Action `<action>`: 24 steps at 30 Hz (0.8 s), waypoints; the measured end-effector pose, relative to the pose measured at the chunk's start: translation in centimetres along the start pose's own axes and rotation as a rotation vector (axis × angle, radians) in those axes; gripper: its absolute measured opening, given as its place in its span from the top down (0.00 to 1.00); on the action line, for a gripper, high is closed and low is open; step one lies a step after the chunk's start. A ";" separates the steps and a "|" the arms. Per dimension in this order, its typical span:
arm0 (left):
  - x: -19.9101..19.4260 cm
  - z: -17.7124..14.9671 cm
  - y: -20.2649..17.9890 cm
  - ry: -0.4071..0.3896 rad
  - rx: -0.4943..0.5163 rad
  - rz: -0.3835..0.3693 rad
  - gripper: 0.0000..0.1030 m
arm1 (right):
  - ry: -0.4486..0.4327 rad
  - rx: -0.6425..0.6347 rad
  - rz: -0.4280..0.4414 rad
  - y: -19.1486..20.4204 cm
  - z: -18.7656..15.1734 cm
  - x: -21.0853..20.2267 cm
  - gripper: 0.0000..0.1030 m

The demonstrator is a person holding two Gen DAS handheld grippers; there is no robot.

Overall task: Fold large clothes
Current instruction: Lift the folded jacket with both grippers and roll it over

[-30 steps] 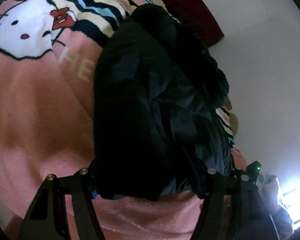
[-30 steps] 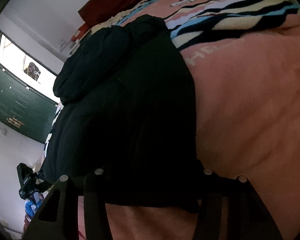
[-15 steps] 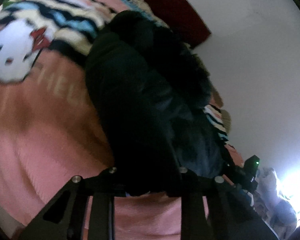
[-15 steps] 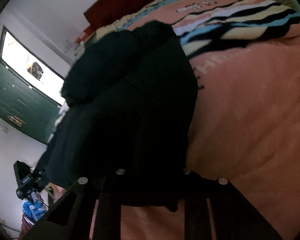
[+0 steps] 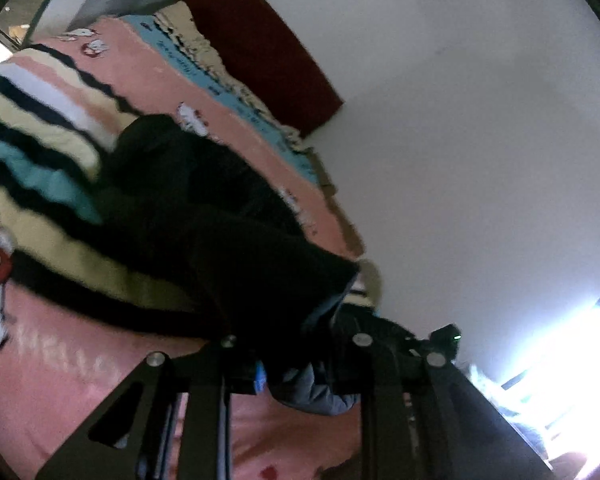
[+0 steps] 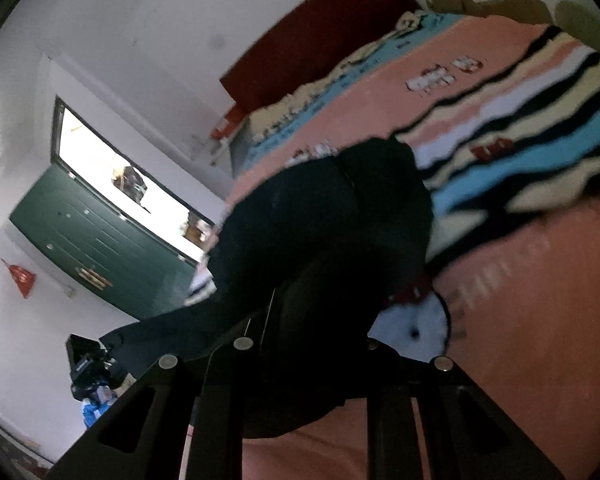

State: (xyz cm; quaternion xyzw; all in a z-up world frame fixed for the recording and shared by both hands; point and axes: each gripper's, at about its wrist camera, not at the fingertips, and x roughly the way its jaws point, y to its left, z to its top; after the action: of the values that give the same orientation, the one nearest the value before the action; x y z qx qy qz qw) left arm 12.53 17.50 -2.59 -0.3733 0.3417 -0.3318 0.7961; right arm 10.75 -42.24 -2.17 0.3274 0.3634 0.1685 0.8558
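A large black jacket (image 5: pixel 236 248) lies lengthwise on the pink cartoon-cat blanket (image 5: pixel 60 380), its near hem raised off the bed. My left gripper (image 5: pixel 296 360) is shut on that hem, with dark cloth and a grey lining bunched between the fingers. In the right wrist view the same jacket (image 6: pixel 332 220) rises from the blanket (image 6: pixel 540 320) into my right gripper (image 6: pixel 308 360), which is shut on the hem's other corner. Each view shows the other gripper off to the side: the right one (image 5: pixel 440 344) with a green light, the left one (image 6: pixel 86 364). The pads themselves are hidden by cloth.
A dark red headboard (image 5: pixel 268 48) stands at the far end of the bed against a white wall. A bright window (image 6: pixel 120 168) and a green door (image 6: pixel 80 232) are on the left side of the room. Striped blanket bands (image 6: pixel 520 152) run beside the jacket.
Both grippers went from wide open around the jacket's hem to shut on it, then rose. The hem has come up off the blanket, and more of the wall and headboard shows.
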 end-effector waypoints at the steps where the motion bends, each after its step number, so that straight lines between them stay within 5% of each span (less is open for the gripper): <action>1: 0.4 1.0 0.0 -0.005 -0.009 -0.011 0.81 | -0.004 0.003 0.011 0.1 0.8 0.1 0.82; 11: 7.6 12.9 0.8 -0.068 -0.045 0.042 0.81 | -0.077 0.045 -0.028 1.0 11.5 5.9 0.80; 24: 22.5 22.2 12.8 -0.016 -0.121 0.273 0.77 | -0.043 0.087 -0.250 -3.0 20.7 23.4 0.77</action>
State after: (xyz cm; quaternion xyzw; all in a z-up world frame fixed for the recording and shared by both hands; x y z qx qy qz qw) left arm 45.89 14.39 -8.94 -0.3735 0.4023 -0.1962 0.8125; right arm 41.95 -41.19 -5.35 0.3197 0.3901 0.0376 0.8627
